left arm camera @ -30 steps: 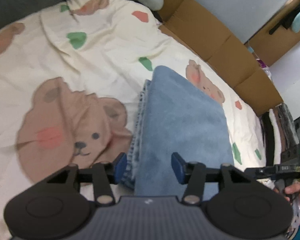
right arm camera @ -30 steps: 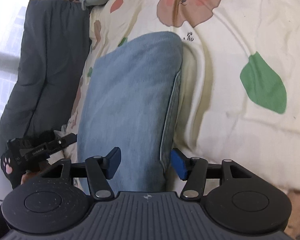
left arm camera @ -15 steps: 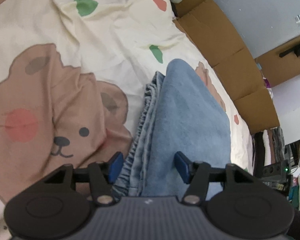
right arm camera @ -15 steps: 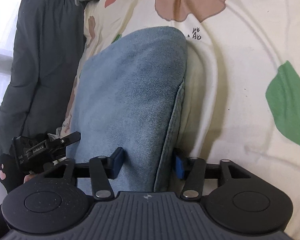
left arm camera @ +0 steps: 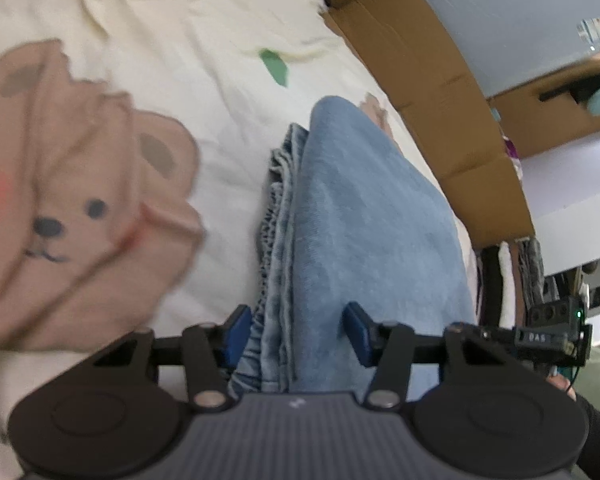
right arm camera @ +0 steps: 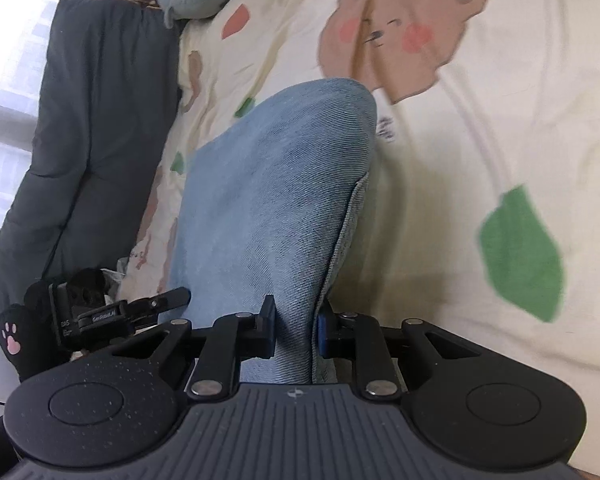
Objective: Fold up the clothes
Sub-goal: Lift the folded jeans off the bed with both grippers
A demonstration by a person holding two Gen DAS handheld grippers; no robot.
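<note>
Both grippers close around folded jeans (left arm camera: 364, 224): right gripper (right arm camera: 294, 330) pinching them, left gripper (left arm camera: 298, 332) half-open.

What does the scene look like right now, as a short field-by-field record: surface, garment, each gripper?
surface: cream bedspread with brown bear and green leaf print
garment: folded light blue denim jeans, lying on the bedspread, stacked hems showing in the left wrist view
left gripper: jaws closing, straddling the jeans' near edge, not yet pressing
right gripper: jaws closing, pinching a fold of the jeans
background: brown cardboard boxes; dark grey cushion
</note>
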